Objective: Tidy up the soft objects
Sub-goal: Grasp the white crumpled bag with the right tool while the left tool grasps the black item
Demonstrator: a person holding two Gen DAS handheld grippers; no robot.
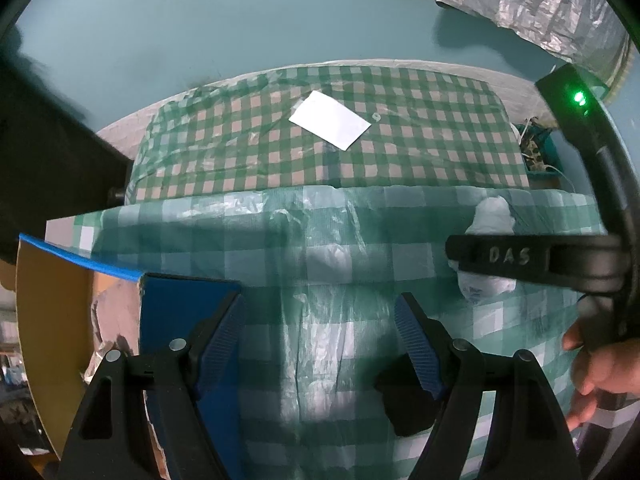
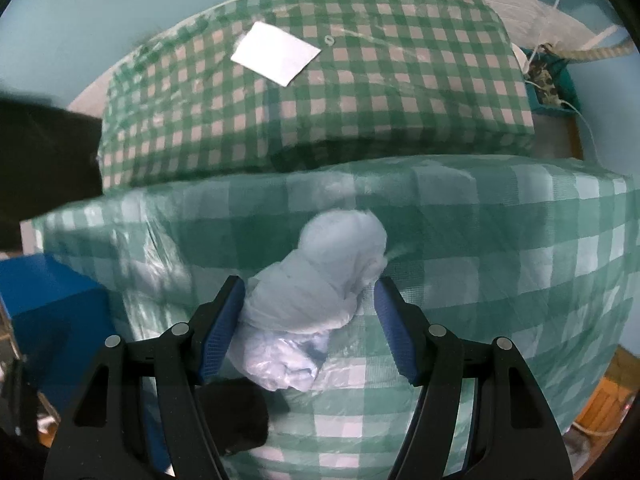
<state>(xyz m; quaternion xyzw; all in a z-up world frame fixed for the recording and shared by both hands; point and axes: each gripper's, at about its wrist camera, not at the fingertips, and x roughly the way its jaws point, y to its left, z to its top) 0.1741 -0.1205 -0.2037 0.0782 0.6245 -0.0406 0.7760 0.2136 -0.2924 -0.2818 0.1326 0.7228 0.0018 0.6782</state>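
A white crumpled plastic bag bundle (image 2: 316,280) lies on the light green checked cloth (image 2: 500,240). My right gripper (image 2: 310,304) is open with the bundle between its blue pads, left pad touching it. In the left wrist view the same bundle (image 1: 492,216) shows behind the right gripper's black body (image 1: 532,260). My left gripper (image 1: 320,316) is open and empty above the light checked cloth (image 1: 240,248). A small black soft object (image 1: 404,404) lies by its right finger and shows in the right wrist view (image 2: 236,416).
A dark green checked bundle (image 1: 400,148) with a white paper (image 1: 330,120) on it lies behind. A blue box (image 1: 180,320) stands at left beside a cardboard flap with blue tape (image 1: 48,320). A silver sack (image 1: 532,4) lies far right. A teal basket (image 2: 552,88) sits at right.
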